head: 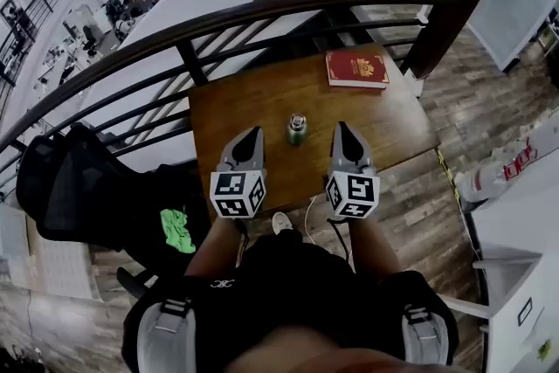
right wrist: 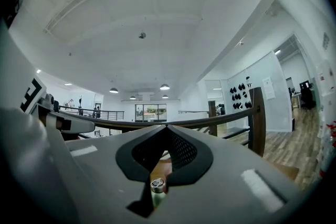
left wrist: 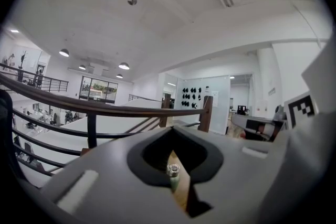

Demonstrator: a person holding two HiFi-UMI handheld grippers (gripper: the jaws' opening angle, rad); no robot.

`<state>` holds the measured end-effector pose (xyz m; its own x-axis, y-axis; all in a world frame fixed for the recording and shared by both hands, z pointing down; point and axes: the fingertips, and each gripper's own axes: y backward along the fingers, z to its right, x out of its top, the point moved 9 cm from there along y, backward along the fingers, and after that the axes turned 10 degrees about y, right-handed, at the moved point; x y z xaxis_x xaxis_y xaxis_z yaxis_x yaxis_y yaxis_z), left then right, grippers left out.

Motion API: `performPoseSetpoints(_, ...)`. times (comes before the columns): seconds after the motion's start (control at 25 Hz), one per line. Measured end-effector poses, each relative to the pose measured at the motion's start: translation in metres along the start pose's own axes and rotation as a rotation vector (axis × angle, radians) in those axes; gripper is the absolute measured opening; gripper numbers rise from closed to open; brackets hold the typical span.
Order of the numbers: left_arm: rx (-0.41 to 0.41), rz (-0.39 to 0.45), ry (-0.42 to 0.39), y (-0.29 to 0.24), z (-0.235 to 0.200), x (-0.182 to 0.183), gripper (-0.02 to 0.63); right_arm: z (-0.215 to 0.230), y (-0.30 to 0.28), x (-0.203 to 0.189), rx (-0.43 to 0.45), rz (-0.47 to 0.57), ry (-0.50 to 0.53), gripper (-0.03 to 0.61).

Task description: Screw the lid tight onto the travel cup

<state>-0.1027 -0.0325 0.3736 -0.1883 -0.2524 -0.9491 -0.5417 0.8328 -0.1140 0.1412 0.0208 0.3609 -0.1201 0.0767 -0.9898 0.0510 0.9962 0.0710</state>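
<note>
The travel cup [head: 297,128] is parked upright on the wooden table [head: 253,96], flanked by the left gripper [head: 252,135] and right gripper [head: 344,130], both clenched shut on nothing, cup untouched just beyond the tips.

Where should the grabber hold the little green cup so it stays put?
I'd grip the green body of the travel cup low down, coming level from its left with the left gripper. It stands upright, round and narrow. That leaves the silver lid on top free for the right gripper.
</note>
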Motion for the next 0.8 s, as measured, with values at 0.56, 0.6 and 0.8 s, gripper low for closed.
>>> performPoseSetpoints(0.56,0.034,0.015,0.019,-0.094,-0.049,0.031,0.052,0.018,-0.123,-0.004,0.056,-0.003,0.007,-0.003)
performPoseSetpoints(0.6,0.046,0.013,0.021,-0.096,-0.053,0.031,0.052,0.018,-0.129,-0.005,0.064,-0.002,0.005,-0.003)
performPoseSetpoints(0.8,0.118,0.013,0.037,-0.101,-0.068,0.027,0.052,0.021,-0.156,-0.014,0.125,-0.007,0.000,-0.003)
